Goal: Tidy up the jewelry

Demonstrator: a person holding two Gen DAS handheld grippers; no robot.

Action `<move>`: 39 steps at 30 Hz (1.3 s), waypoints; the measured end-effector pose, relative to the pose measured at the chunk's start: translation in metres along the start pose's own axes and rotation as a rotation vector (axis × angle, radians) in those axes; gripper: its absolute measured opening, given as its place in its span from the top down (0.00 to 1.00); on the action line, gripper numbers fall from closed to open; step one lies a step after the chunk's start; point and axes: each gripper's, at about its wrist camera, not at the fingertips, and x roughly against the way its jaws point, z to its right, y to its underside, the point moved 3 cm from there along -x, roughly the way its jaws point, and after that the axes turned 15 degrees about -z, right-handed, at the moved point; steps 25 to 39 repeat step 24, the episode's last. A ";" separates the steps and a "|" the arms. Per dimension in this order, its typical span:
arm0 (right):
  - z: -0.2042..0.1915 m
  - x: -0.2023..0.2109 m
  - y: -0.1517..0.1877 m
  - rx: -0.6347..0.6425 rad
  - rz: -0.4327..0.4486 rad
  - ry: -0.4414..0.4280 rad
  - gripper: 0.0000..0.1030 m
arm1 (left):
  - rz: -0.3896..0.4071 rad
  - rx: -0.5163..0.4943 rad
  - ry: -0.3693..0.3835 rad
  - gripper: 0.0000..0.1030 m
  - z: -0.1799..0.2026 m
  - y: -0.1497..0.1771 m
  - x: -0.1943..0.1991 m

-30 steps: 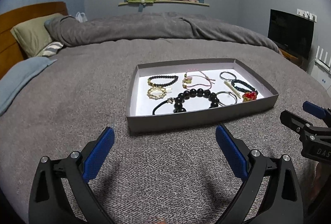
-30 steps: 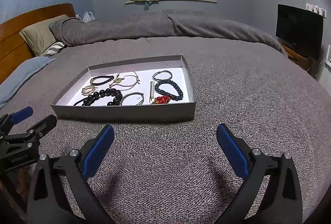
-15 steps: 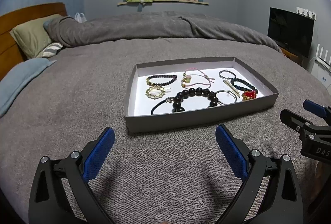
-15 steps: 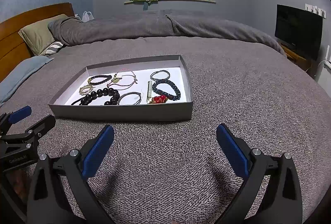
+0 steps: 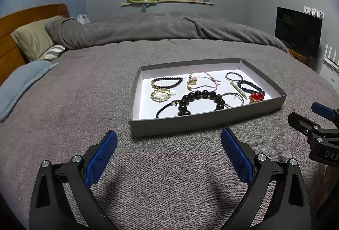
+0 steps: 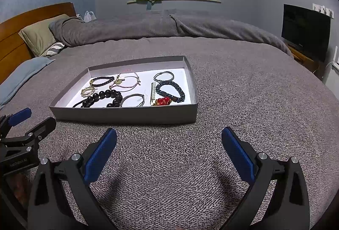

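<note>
We hold both grippers low over the grey bed cover point(image 5: 84, 102), side by side and pointed forward at the tray point(image 5: 203, 121), which lies flat on the bed just ahead of us. Our left gripper point(image 5: 168, 145) has its jaws spread wide with nothing between them, the blue pads point(image 5: 101, 157) angled outward above bare blanket. Our right gripper point(image 6: 169, 145) is likewise released and empty, level with the left one; each shows at the edge of the other's view, the right gripper at the far right of the left wrist view, the left at the far left of the right wrist view. Neither touches the tray.

The jewelry sits inside the tray on its white floor. At the front middle lies the large black bead bracelet point(image 5: 201, 98), with a black cord loop point(image 5: 167, 109) just to its left. Behind them are a gold round brooch point(image 5: 161, 95) and a small dark bead bracelet point(image 5: 167, 82). A pink cord bracelet point(image 5: 201, 81) lies at the back middle. Toward the right side we see two thin silver bangles point(image 5: 233, 99), one near the front and one at the back, a pearl bar clip point(image 6: 153, 92), a dark braided bracelet point(image 6: 170, 91) and a red bead charm point(image 6: 163, 101) near the front right corner.
</note>
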 end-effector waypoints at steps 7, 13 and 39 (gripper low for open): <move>0.000 0.000 0.000 0.003 0.000 0.000 0.05 | 0.001 0.000 0.000 0.06 0.000 0.000 0.000; 0.000 0.000 0.001 0.004 -0.003 -0.001 0.05 | 0.086 -0.040 0.019 0.07 0.003 0.003 0.009; 0.005 -0.002 0.000 -0.009 -0.011 -0.008 0.05 | -0.008 -0.040 0.027 0.07 -0.002 -0.002 -0.003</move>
